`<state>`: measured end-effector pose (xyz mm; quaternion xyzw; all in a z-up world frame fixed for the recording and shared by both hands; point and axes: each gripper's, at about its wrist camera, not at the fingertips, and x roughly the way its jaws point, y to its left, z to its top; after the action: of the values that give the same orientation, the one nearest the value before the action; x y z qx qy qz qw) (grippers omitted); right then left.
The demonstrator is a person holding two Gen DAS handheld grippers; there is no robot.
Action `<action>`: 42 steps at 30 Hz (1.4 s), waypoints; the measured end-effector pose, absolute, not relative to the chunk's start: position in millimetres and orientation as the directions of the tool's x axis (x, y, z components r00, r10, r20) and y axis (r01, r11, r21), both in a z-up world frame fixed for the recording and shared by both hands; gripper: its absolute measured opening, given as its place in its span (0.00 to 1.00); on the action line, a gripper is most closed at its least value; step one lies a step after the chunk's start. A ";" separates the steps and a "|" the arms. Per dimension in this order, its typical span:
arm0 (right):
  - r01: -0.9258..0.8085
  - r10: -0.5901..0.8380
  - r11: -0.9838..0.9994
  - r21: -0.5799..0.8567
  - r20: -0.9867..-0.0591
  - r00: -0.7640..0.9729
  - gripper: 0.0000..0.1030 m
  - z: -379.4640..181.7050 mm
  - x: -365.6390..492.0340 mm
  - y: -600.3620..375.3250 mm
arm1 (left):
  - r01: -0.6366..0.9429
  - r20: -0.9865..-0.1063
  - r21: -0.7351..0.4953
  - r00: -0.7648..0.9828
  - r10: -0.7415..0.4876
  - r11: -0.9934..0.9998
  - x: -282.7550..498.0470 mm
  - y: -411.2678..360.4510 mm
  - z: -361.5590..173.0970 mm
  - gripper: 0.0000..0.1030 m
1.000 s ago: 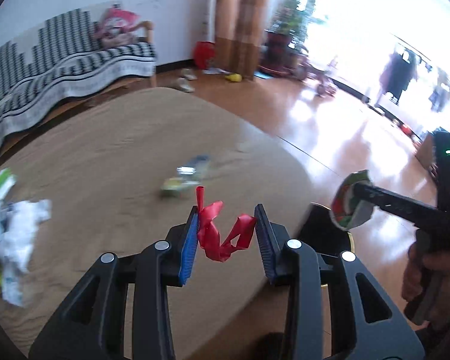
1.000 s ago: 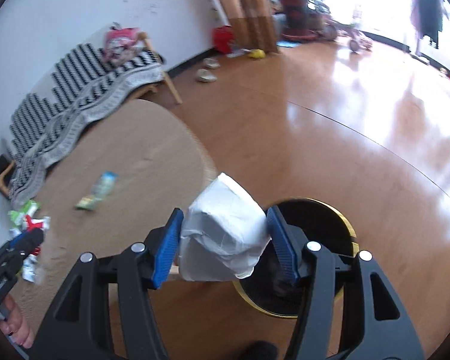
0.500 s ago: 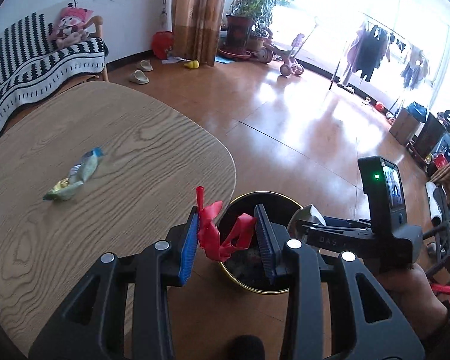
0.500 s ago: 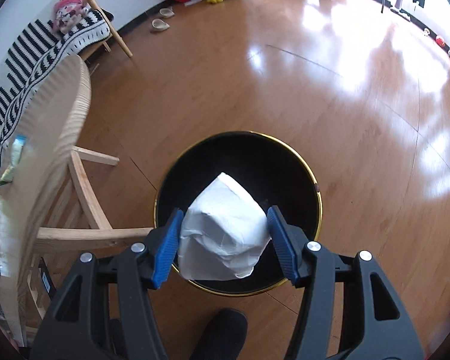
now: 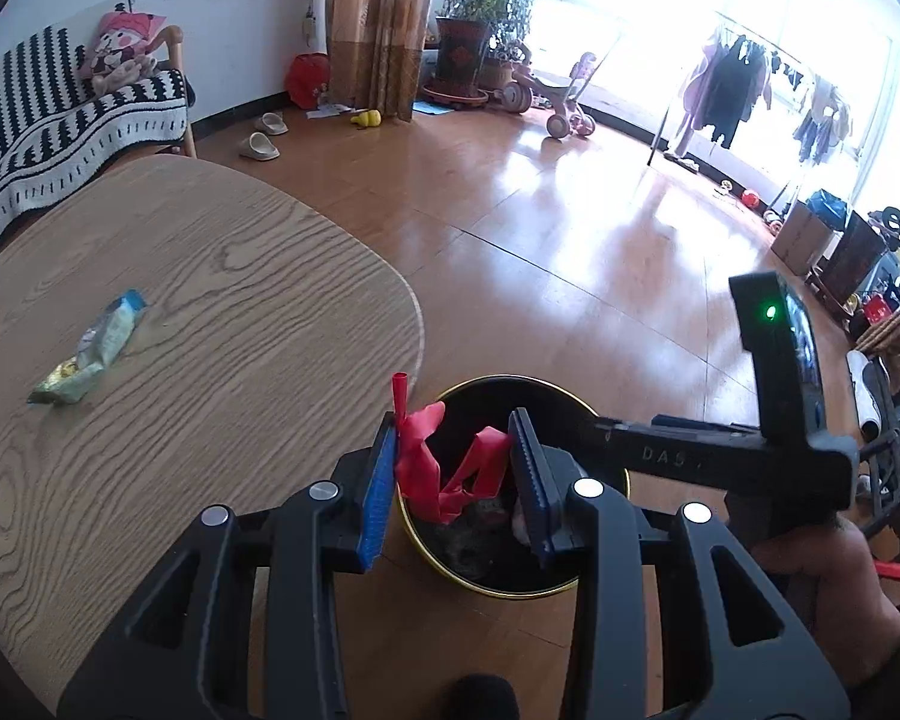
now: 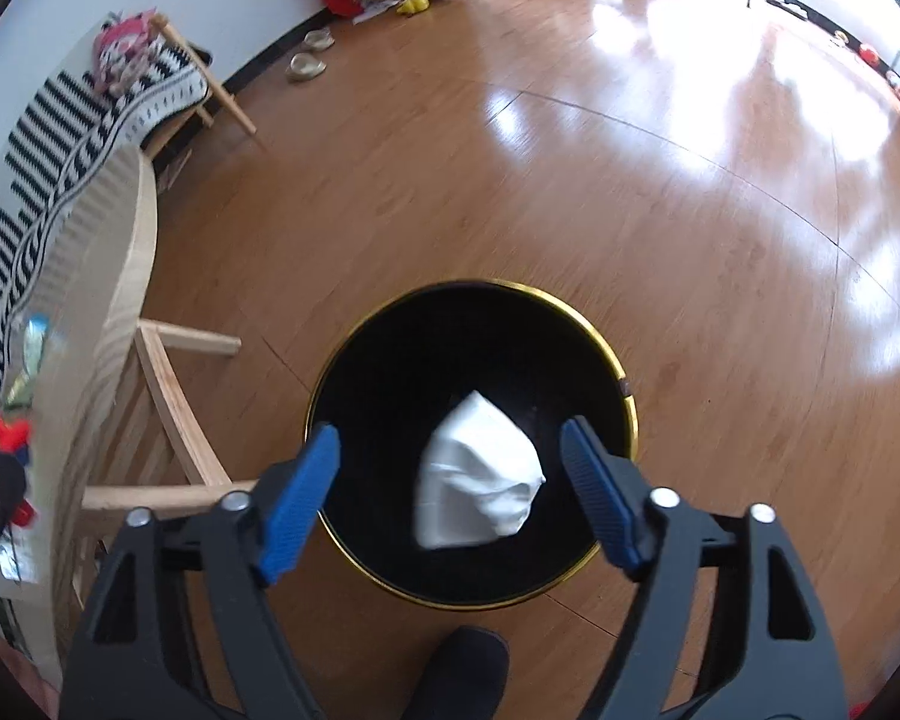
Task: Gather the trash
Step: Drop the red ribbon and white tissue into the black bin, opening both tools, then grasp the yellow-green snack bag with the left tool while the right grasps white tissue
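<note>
As my right fingers (image 6: 450, 480) have just spread, the tissue (image 6: 477, 474) drops into the bin (image 6: 621, 384); left fingers (image 5: 453, 474) pinch red ribbon (image 5: 432, 462); a wrapper (image 5: 90, 354) remains on the bench (image 5: 210, 360).

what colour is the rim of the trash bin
Gold, on a black trash bin; clearest in the right wrist view.

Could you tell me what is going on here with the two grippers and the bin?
A person is clearing trash from a wooden table into a black bin on the floor. The right hand-held gripper has just opened above the bin, and a white crumpled paper sits free between its pads, apparently dropping in. The left hand-held gripper is clamped on a red ribbon over the bin. A snack wrapper lies on the table.
</note>
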<state>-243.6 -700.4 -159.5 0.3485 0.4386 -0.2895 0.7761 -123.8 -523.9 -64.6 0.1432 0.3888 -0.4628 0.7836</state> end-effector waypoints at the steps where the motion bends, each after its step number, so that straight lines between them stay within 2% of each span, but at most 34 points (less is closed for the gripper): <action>1: 0.765 -0.153 0.572 0.297 -0.878 0.454 0.80 -156.9 -248.3 -704.2 | 0.839 -0.743 -0.137 0.264 -0.614 0.527 -124.2 -526.8 -66.4 0.35; 10: 0.840 -0.214 0.418 0.346 -0.861 0.462 0.83 -146.2 -288.0 -735.6 | 0.875 -0.772 -0.164 0.173 -0.612 0.455 -149.0 -582.2 -100.4 0.36; 16: 0.866 -0.269 0.369 0.337 -0.854 0.446 0.83 -140.1 -305.5 -745.0 | 0.880 -0.775 -0.173 0.155 -0.612 0.442 -158.4 -606.9 -117.9 0.56; 18: 0.864 -0.273 0.361 0.350 -0.847 0.457 0.83 -137.7 -309.0 -746.1 | 0.882 -0.776 -0.162 0.162 -0.609 0.442 -159.9 -610.0 -120.5 0.67; 22: 0.862 -0.273 0.362 0.355 -0.844 0.462 0.83 -135.7 -310.4 -744.5 | 0.882 -0.773 -0.163 0.165 -0.613 0.443 -157.6 -605.7 -118.3 0.73; 24: 0.858 -0.267 0.362 0.364 -0.842 0.469 0.83 -134.8 -309.3 -742.9 | 0.880 -0.765 -0.161 0.175 -0.620 0.447 -154.2 -599.5 -114.5 0.79; 28: 0.845 -0.263 0.397 0.359 -0.838 0.479 0.83 -125.2 -296.5 -730.9 | 0.871 -0.753 -0.167 0.189 -0.630 0.461 -146.1 -578.1 -98.6 0.80; 33: 0.812 -0.250 0.468 0.350 -0.829 0.501 0.83 -107.1 -259.9 -705.3 | 0.853 -0.719 -0.169 0.237 -0.654 0.494 -131.4 -533.4 -64.9 0.86; 42: 0.666 -0.170 0.650 0.366 -0.785 0.596 0.83 -58.5 -149.7 -606.4 | 0.724 -0.696 -0.138 0.414 -0.586 0.676 -68.9 -400.8 -18.8 0.88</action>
<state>-149.7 -606.4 -58.5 0.3338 0.3718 -0.2522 0.8287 -68.9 -400.8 -18.8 0.0922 0.3732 -0.3919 0.8358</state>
